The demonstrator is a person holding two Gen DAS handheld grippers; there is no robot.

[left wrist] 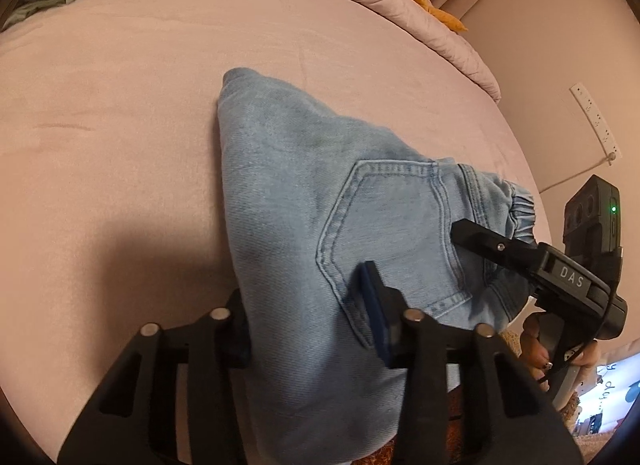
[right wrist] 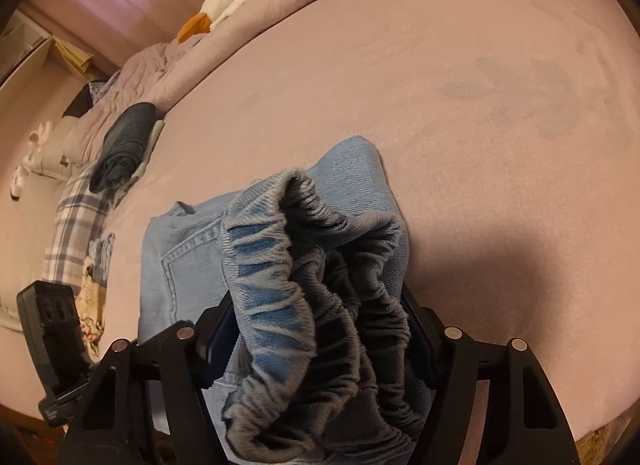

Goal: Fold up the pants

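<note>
Light blue denim pants point(left wrist: 304, 201) lie bunched on a pink bed point(left wrist: 120, 125), back pocket up. My left gripper point(left wrist: 308, 325) is shut on the pants' near part, the fabric pinched between its fingers. My right gripper point(right wrist: 320, 325) is shut on the elastic waistband point(right wrist: 312, 257), which bulges up between its fingers. The right gripper also shows in the left wrist view point(left wrist: 500, 245) at the waistband end. The left gripper's body shows at the lower left of the right wrist view point(right wrist: 52, 325).
A pink quilt point(left wrist: 420, 13) and a white plush with an orange beak point(right wrist: 224, 5) lie at the bed's far edge. Folded dark clothes point(right wrist: 124, 145) and a plaid cloth point(right wrist: 76, 225) sit at the bed's side. A power strip point(left wrist: 596, 121) hangs on the wall.
</note>
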